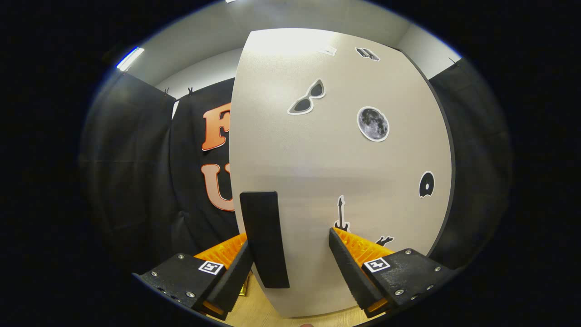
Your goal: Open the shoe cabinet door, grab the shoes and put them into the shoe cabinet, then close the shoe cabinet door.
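The shoe cabinet door (336, 172) is a pale beige panel with several stickers on it, standing close in front of me. A black vertical handle (264, 238) sits near the door's left edge. My gripper (289, 240) is open, its fingers on either side of the door's lower left part. The handle lies between the fingers, right beside the left finger (236, 272), while the right finger (352, 268) stands well apart from it. Neither finger presses on the handle. I cannot tell whether the door is ajar.
Black cloth walls (136, 181) hang to the left and right of the cabinet. A strip of light wooden floor (258, 313) shows below the door, between the fingers.
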